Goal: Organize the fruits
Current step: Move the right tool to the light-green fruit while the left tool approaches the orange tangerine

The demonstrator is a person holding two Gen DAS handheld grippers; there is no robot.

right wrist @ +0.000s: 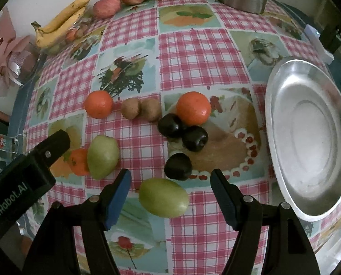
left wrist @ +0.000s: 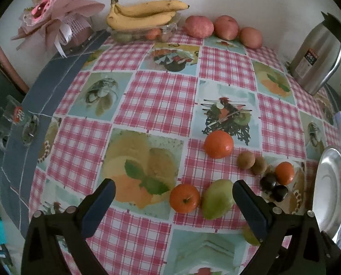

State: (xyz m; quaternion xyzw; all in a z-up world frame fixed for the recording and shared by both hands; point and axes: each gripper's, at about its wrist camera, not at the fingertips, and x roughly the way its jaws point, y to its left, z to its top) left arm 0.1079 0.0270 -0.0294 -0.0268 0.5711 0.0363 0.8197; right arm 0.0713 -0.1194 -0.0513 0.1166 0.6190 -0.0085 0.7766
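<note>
left gripper (left wrist: 173,198) hangs spread over an orange (left wrist: 184,198) and a green fruit (left wrist: 217,199). right gripper (right wrist: 170,189), spread, brackets another green fruit (right wrist: 163,197), perhaps a mango. likely next: lower, close, carry to the empty metal plate (right wrist: 282,87).

The left gripper (left wrist: 173,196) hangs with jaws apart over an orange (left wrist: 184,198) touching what looks like a green mango (left wrist: 217,199).

Both my wrist cameras look steeply down at the checked tablecloth (left wrist: 161,96) from close above. Left view sits further left, facing the bananas (left wrist: 143,13) at the wall. Right view sits nearer the metal plate (right wrist: 307,137). Shared: oranges, green pears, dark plums, kiwis, apples, kettle (left wrist: 317,55).
</note>
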